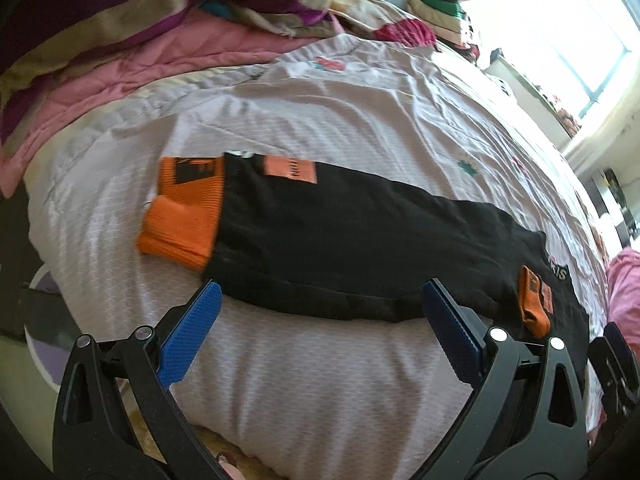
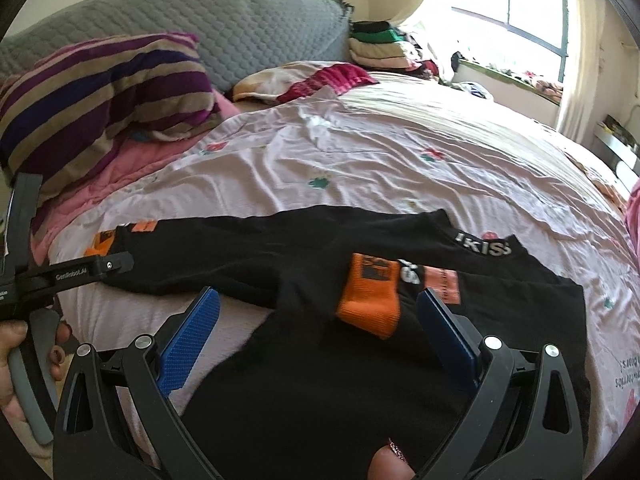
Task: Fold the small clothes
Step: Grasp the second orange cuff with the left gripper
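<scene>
The right tool [image 2: 318,344] is hanging spread wide and gripping nothing, its blue ribbed pads [image 2: 186,344] straddling the body of the black top [image 2: 312,380]. The left tool [image 1: 320,328] is spread as well, hovering just off the near edge of a sleeve [image 1: 340,248] and pinching nothing.

The top is lying on the bed [image 2: 380,160], one sleeve stretching straight out to the left, the other seemingly folded in over the chest. Folding looks barely begun: the long sleeve is waiting to come in, and the body is not yet halved.

The cloth is looking soft, matte and limp. The cuffs [image 1: 184,208] are thick orange rib knit. The pale sheet is lying crinkled, with small flower motifs.
</scene>
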`<state>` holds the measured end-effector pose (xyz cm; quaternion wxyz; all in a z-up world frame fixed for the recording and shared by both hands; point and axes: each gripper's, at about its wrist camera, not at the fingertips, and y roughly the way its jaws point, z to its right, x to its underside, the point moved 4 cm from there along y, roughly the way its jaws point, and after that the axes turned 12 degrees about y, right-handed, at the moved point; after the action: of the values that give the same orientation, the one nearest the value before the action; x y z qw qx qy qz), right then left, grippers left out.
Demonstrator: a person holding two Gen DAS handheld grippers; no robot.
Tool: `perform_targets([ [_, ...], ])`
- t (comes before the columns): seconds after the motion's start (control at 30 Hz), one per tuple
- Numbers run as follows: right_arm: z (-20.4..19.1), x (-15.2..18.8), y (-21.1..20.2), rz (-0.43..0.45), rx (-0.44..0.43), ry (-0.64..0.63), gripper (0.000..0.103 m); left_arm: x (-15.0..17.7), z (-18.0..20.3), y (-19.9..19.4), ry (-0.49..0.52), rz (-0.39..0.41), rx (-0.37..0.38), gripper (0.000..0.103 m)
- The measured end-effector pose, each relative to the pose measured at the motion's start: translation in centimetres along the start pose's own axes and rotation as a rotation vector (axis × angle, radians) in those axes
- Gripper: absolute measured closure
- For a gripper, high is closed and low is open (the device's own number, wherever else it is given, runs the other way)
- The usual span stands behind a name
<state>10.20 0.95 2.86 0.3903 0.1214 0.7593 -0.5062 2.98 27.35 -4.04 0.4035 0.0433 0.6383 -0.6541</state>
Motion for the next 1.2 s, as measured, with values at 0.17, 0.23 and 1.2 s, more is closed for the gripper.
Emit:
perform_targets([
  [0.17,-2.5,0.3,1.2,-0.026,-0.029,-0.036,0.005,0.1,-1.7,0.2,-0.043,0.001,-0.015,0.009],
  [0.23,-3.5,0.5,1.7,-0.034,-0.039,-0.059,0.005,0.1,-2.5,0.3,-0.07,0.006,-0.02,0.009],
  [1.2,2.1,1.6,2.8,-0.082,0.031,0.048,0.005,-3.3,-4.7,-0.4,-0.217,0.196,0.061,0.1],
])
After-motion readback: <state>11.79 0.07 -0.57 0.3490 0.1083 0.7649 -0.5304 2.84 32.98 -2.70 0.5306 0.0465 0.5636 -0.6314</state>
